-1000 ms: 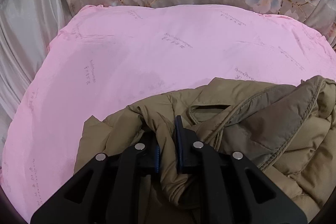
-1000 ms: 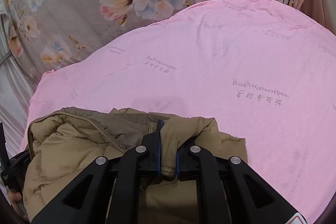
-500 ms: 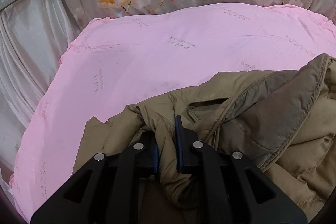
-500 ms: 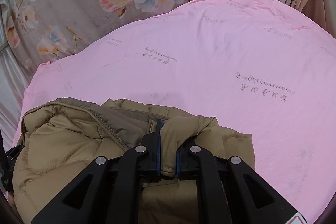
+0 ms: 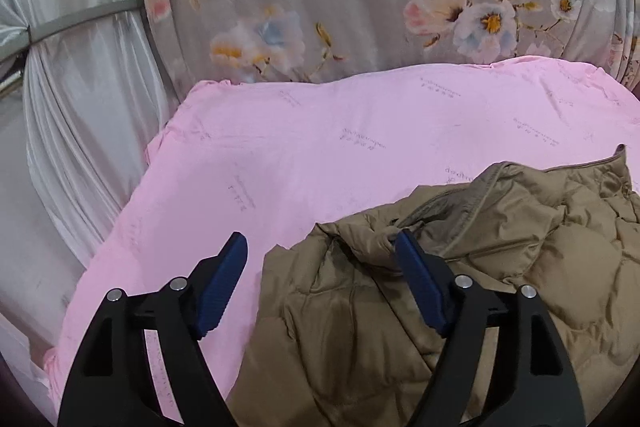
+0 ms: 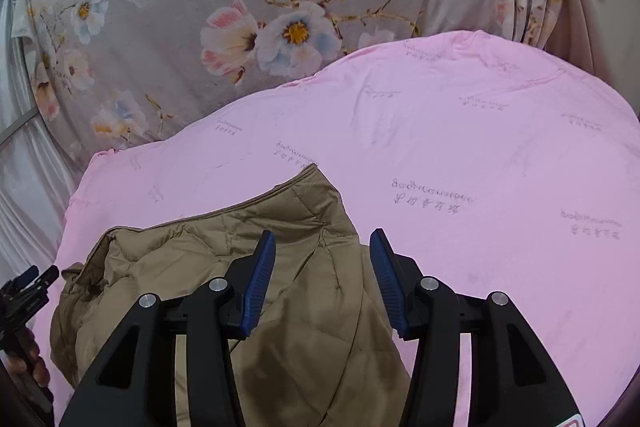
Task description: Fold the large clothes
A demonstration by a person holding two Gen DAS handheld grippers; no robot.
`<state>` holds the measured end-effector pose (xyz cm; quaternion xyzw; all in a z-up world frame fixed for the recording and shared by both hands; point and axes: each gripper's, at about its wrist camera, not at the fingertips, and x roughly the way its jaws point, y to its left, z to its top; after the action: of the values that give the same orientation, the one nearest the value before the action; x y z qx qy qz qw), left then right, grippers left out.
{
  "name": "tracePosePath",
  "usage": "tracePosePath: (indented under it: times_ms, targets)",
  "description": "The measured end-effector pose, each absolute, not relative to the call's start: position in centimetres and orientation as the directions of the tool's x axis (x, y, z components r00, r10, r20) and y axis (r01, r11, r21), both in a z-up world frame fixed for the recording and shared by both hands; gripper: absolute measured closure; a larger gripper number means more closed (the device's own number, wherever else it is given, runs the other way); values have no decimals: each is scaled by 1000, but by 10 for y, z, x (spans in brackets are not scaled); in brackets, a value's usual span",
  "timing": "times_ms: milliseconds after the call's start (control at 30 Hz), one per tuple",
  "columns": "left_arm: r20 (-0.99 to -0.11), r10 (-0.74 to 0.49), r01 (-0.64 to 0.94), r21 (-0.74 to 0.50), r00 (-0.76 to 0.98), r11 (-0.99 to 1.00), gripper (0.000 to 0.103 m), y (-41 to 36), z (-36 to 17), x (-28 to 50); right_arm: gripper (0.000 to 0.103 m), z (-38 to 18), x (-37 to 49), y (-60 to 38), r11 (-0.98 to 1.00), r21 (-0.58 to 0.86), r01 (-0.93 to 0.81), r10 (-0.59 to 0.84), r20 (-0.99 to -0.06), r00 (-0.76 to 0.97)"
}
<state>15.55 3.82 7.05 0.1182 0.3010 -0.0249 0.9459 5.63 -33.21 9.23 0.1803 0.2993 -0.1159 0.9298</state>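
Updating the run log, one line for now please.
left gripper: opening, off jacket | right gripper: opening, off jacket | sheet: jacket lying

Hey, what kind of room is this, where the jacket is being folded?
Probably a bedroom at home. A tan puffer jacket lies on a pink sheet that looks like a bed's; behind it hang a floral curtain and a tied-back sheer white curtain.

Black linkage grippers (image 5: 320, 247), ribbed blue pads (image 6: 260, 283), silver pivot screws (image 6: 428, 283).
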Motion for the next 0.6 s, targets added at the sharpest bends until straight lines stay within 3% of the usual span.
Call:
tracePosePath:
  times_ms: [67, 133, 167, 233, 400, 600]
  targets:
    - [-582, -7, 142, 185, 813, 972, 29, 27, 81, 152, 58, 100, 61, -312, 927, 259, 270, -71, -589, 805]
    - [-609, -47, 179, 157, 792, 971, 41, 11, 86, 158, 72, 105, 75, -285, 951, 236, 199, -22, -592, 806]
    - [-624, -59, 191, 146, 779, 971, 42, -1, 86, 163, 76, 104, 83, -271, 961, 220, 166, -2, -596, 803]
    - [-644, -67, 205, 142, 762, 968, 55, -18, 82, 172, 84, 100, 102, -241, 980, 166, 107, 15, -602, 798]
    - [-718, -77, 210, 99, 692, 973, 73, -45, 64, 206, 89, 84, 151, -205, 996, 72, 53, 6, -643, 766]
    - [-744, -24, 161, 113, 668, 981, 73, -47, 42, 243, 90, 47, 189, -242, 987, 38, 156, -82, -713, 696]
